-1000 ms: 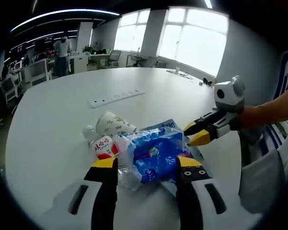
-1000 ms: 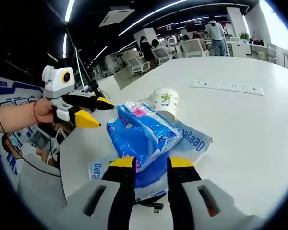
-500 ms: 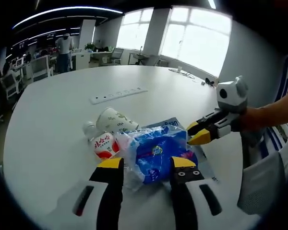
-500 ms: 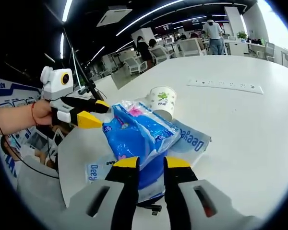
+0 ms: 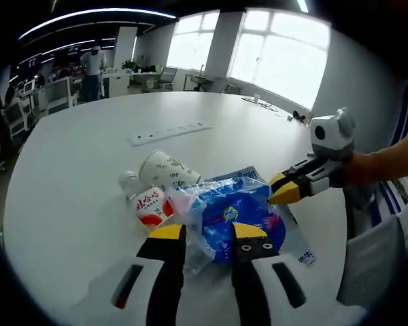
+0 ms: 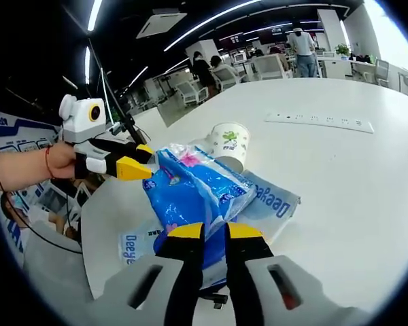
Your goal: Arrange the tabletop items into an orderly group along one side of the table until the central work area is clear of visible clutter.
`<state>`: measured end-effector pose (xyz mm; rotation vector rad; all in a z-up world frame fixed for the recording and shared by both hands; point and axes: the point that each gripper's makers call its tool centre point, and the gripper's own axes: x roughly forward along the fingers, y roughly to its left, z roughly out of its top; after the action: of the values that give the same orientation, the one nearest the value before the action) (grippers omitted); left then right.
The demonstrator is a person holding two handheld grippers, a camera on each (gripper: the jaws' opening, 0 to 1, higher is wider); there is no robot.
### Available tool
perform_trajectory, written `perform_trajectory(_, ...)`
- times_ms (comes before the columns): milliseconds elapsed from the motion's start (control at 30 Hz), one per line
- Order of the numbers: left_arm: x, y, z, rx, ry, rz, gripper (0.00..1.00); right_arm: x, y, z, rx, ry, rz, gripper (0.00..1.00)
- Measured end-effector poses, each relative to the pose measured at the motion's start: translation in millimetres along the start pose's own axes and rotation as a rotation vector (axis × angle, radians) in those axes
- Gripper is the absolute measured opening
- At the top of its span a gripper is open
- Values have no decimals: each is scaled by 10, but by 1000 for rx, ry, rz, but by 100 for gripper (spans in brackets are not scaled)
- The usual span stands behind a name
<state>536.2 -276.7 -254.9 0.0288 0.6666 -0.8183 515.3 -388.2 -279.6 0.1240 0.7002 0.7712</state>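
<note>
Blue tissue pack [image 5: 238, 221], soft, crinkly and glossy, bulging at centre-bottom of the left gripper view and lying on a flat blue-and-white bag [image 6: 268, 200]. Long axis running up and leftward from the jaws in the right gripper view. Pinched at both ends: left gripper [image 5: 207, 234] narrowed onto the near clear-film end, right gripper [image 6: 214, 233] nearly closed on the opposite edge. Neither clearly nearer. Just left of the pack, a red-and-white carton [image 5: 148, 206] and a tipped printed paper cup [image 5: 164, 171], touching. Farther up, a white power strip [image 5: 168, 134] on the smooth white table [image 5: 68, 176].
</note>
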Motion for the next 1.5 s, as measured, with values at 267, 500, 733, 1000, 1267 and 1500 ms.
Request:
perform_trajectory(267, 0, 21, -34, 1, 3, 8, 18, 7, -9, -17, -10, 4, -9, 5)
perform_trajectory(500, 8, 39, -71, 15, 12, 16, 13, 12, -9, -21, -12, 1, -8, 4)
perform_trajectory(733, 5, 51, -81, 20, 13, 23, 10, 16, -14, -19, -22, -1, -14, 2)
perform_trajectory(1000, -6, 31, -63, 32, 8, 21, 3, -8, 21, 6, -32, -6, -3, 0)
perform_trajectory(1267, -30, -38, -20, 41, 1, 10, 0, -72, 20, 60, -38, -20, -6, 0)
perform_trajectory(1500, -43, -104, 96, 50, -21, 2, 0, -155, 9, 115, -48, -41, -10, 0)
